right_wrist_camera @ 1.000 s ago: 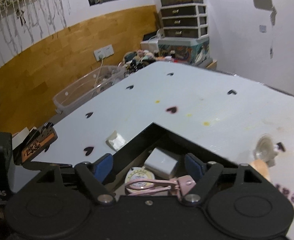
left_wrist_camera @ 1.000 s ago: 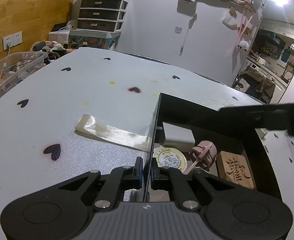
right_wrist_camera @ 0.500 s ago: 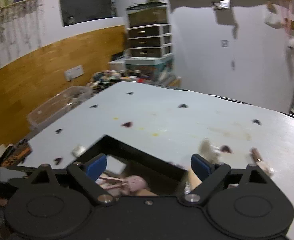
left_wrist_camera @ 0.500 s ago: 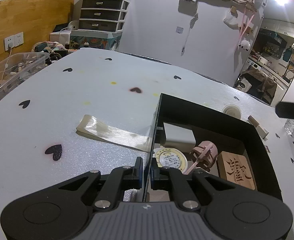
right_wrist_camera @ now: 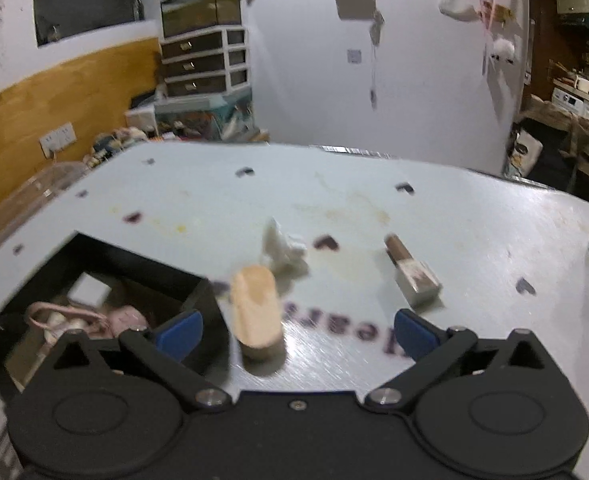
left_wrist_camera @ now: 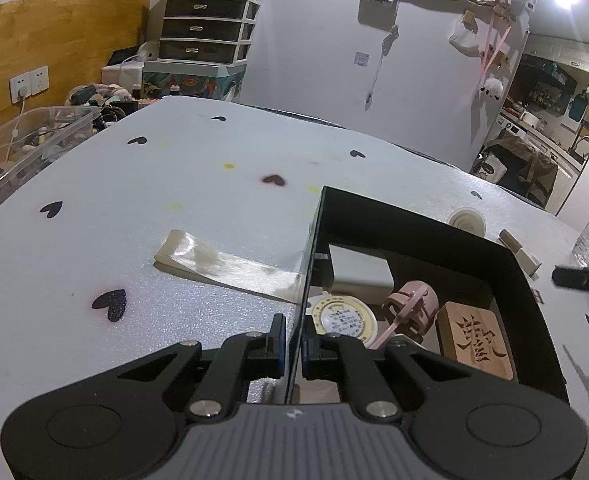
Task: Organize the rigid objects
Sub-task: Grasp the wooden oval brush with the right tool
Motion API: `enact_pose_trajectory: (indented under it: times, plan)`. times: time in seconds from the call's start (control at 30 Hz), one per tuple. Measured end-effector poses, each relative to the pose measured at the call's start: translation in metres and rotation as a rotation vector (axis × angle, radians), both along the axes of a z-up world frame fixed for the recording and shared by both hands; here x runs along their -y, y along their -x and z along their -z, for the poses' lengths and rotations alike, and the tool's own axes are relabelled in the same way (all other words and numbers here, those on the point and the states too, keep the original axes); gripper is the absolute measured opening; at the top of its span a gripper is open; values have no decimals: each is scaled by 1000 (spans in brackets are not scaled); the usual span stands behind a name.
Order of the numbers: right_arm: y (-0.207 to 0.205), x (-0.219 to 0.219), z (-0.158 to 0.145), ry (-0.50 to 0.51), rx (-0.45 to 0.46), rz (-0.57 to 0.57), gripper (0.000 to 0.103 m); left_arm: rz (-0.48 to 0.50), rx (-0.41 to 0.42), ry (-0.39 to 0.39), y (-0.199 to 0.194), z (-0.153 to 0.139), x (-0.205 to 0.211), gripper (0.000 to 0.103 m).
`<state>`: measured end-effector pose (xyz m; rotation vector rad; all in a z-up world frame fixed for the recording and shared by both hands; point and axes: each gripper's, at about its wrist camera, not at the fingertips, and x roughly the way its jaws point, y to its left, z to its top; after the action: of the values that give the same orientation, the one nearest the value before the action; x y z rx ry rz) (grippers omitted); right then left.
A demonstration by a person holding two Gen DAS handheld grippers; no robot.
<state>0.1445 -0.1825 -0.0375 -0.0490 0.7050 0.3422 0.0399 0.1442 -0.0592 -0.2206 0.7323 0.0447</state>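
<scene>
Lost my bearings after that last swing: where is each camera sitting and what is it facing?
Left wrist: on the left gripper, shut on the black box wall, facing inside; own fingers show.
Right wrist: on the open right gripper, facing the wooden block, white piece and bottle; fingers show.
Shared: box, table.

Black box (left_wrist_camera: pixel 510 264); white table (left_wrist_camera: pixel 174 168), seemingly black hearts.

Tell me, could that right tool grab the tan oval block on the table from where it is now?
Probably yes. The right tool is wide open, and the tan oval block stands on the table between its fingers with nothing over it. The black box sits close beside it, which might crowd one finger.
</scene>
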Motion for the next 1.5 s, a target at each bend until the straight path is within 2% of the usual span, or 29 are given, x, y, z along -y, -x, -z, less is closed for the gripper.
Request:
enact_pose_trajectory:
  times: [0.1, 0.17, 0.23, 0.4, 0.5, 0.57, 0.63, 0.83, 1.17, 1.27, 1.43, 1.5]
  plan:
    - [-4, 3, 12, 9, -14, -18, 99, 0, -1, -2, 0, 0, 0, 8]
    - [-9, 2, 18, -1, -25, -51, 84, -1, -1, -2, 0, 0, 0, 8]
    - [-14, 0, 23, -13, -41, -85, 76, -2, -3, -5, 0, 0, 0, 8]
    - [-26, -13, 35, -12, -62, -158, 67, -4, -5, -9, -1, -1, 0, 8]
    - [-32, -17, 39, -24, -68, -176, 57, -4, -7, -13, -1, -1, 0, 8]
    - [-34, -18, 41, -40, -62, -197, 45, -6, -9, -16, -1, -1, 1, 8]
    - [-33, -17, 42, -63, -64, -219, 38, -7, -9, -16, -1, -1, 2, 7]
    - [-8, 4, 41, -55, -61, -165, 38, -10, -5, -16, -3, -2, 3, 7]
    - [78, 52, 37, -55, -106, -94, 39, -2, 5, -5, -5, 0, 2, 6]
    - [78, 52, 36, -42, -118, -80, 44, 7, 8, -8, -5, 0, 2, 6]
    - [52, 41, 35, -59, -146, -91, 48, 14, 8, -1, -6, 0, 1, 7]
    - [44, 32, 36, -34, -156, -100, 48, 16, 4, -2, -6, 0, 1, 7]
